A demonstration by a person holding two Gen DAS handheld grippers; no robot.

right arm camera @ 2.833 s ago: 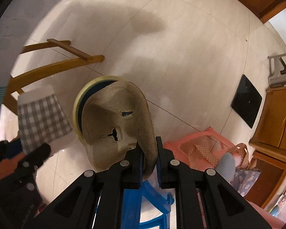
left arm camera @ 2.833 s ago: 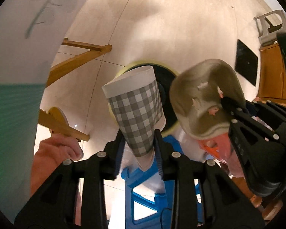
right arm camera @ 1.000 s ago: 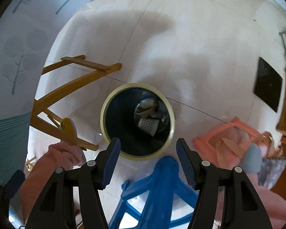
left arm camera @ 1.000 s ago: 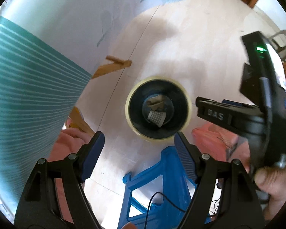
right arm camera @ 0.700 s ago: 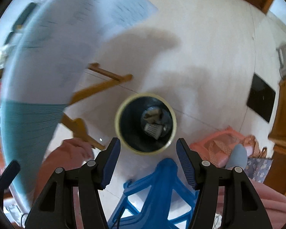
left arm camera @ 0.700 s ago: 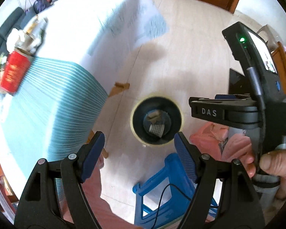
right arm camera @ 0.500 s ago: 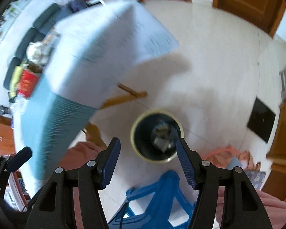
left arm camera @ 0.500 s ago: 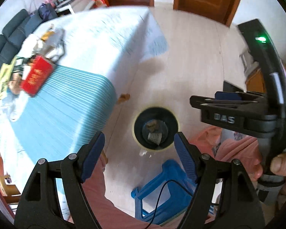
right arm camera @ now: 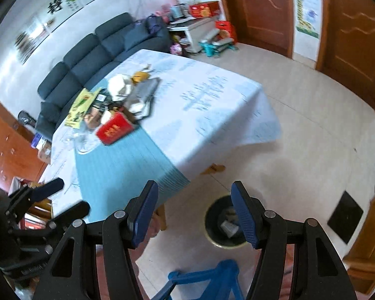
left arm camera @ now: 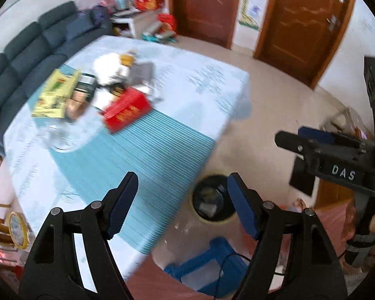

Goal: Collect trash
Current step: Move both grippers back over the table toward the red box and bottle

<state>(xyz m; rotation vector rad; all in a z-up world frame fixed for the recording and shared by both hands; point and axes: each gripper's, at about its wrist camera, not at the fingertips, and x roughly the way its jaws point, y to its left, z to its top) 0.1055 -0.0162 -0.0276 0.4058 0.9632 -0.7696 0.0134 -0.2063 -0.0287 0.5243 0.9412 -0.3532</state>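
While you hold both grippers high, the trash bin point(right arm camera: 225, 227) stands on the floor beside the tabletop point(right arm camera: 207, 105), trash lying inside it. Your left gripper point(left arm camera: 181, 206) has its fingers spread wide and empty, the bin just inside its right finger. Your right gripper point(right arm camera: 193, 212) is likewise agape and empty, its right finger overlapping the bin.

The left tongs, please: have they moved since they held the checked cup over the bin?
Yes. The left tongs have risen and swung up from the bin, now open and empty.
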